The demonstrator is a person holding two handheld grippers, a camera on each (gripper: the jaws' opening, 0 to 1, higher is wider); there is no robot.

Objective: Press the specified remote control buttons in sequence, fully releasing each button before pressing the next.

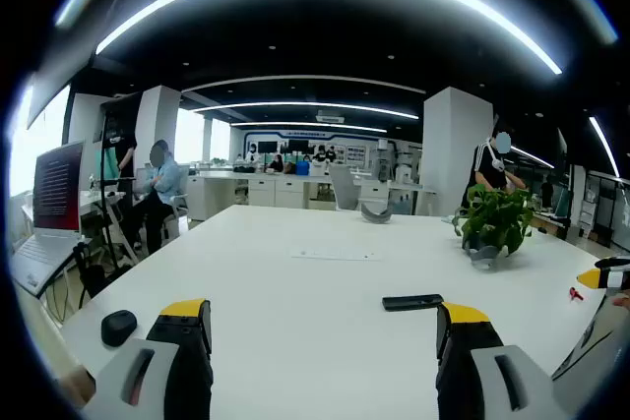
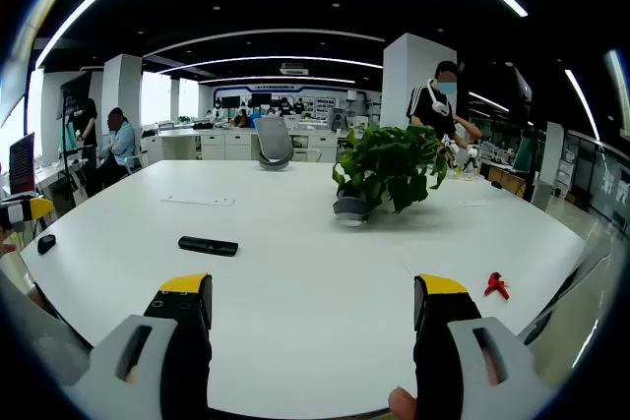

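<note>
Left hand-held gripper (image 1: 325, 327) jaws wide apart, empty; right hand-held gripper (image 2: 313, 302) same; remote (image 2: 208, 245) on table (image 2: 295, 282) untouched.

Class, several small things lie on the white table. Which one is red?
The small red object near the table's right edge; the remote control and the rounded mouse-like item are black.

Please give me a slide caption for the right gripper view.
Open right hand-held gripper above white table, black remote control ahead, potted plant behind.
</note>
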